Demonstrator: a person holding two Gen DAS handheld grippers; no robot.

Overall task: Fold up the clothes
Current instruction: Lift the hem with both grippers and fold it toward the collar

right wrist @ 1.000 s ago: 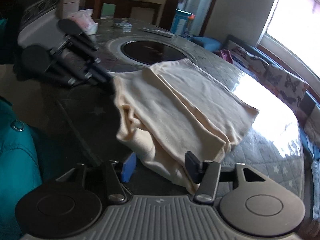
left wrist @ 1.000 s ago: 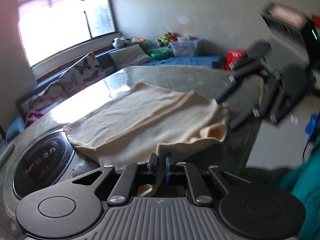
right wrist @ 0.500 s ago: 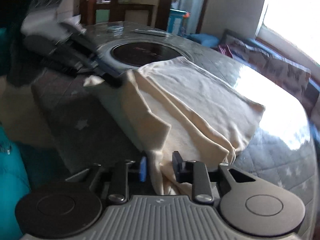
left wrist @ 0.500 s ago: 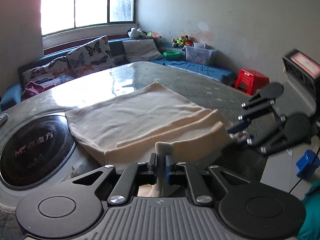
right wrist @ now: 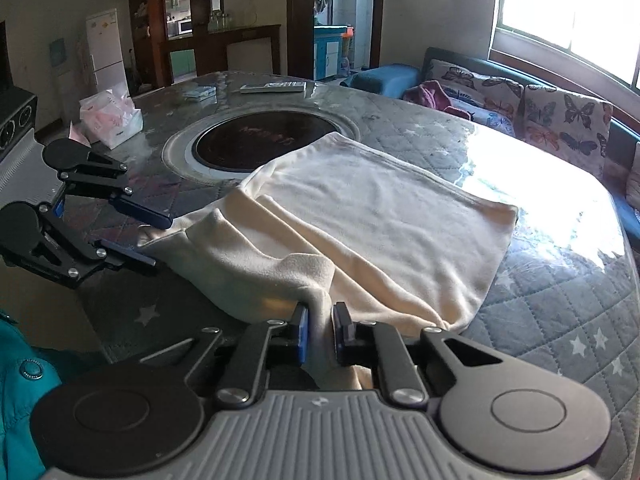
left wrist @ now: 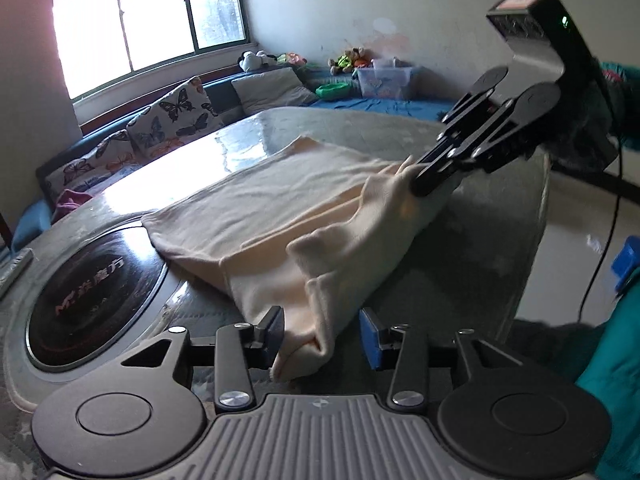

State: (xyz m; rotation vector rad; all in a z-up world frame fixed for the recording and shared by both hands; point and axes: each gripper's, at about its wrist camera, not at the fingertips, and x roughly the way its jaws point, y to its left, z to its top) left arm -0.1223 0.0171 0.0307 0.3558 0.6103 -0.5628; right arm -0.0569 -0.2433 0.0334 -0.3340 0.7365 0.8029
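A cream garment (left wrist: 288, 216) lies partly folded on the quilted table (right wrist: 560, 292), its near edge bunched toward me. My left gripper (left wrist: 322, 332) is open, its fingers on either side of a loose corner of the garment. In the right wrist view the left gripper (right wrist: 154, 238) sits open at the garment's (right wrist: 380, 216) left corner. My right gripper (right wrist: 320, 330) is shut on a fold of the garment's near edge. In the left wrist view the right gripper (left wrist: 416, 184) pinches the cloth at the far right.
A round black hotplate (right wrist: 260, 144) is set into the table beside the garment. A tissue pack (right wrist: 112, 118) and a remote (right wrist: 274, 87) lie further back. A sofa with butterfly cushions (right wrist: 560, 116) runs under the window. The table's near edge drops off by my teal sleeve (right wrist: 16, 400).
My left gripper has opened and let go of the garment corner it held. My right gripper has closed on the near fold and holds it.
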